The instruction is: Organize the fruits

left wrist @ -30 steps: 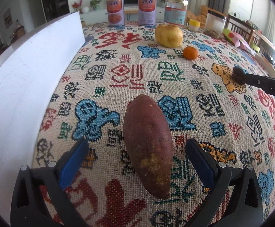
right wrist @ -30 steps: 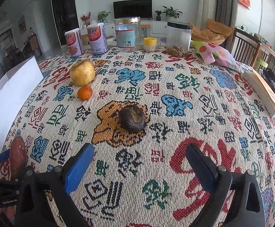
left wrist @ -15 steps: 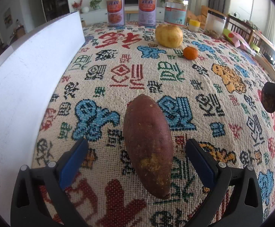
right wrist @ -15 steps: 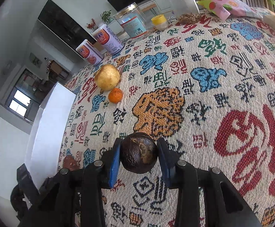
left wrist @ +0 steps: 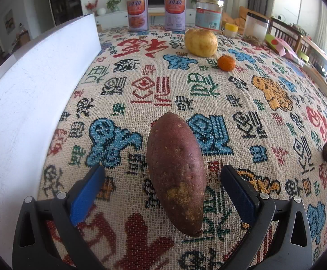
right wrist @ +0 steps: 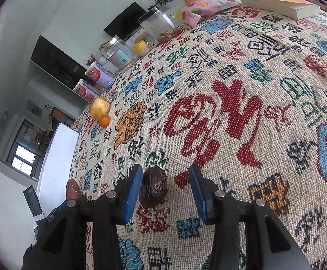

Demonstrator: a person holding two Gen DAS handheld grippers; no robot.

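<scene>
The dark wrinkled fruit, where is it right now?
In the right wrist view the dark wrinkled fruit sits on the patterned tablecloth between the open right gripper's fingers, against the left one, clear of the right one.

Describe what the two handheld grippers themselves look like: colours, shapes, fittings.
Both match. The left gripper and right gripper each have two black plastic arms with triangular cut-outs, small round silver rivets near the front, and flat rectangular blue pads lining the jaws. No cables, sleeves or hands are visible. In the right wrist view, the left gripper's black body shows white lettering too small to read.
</scene>
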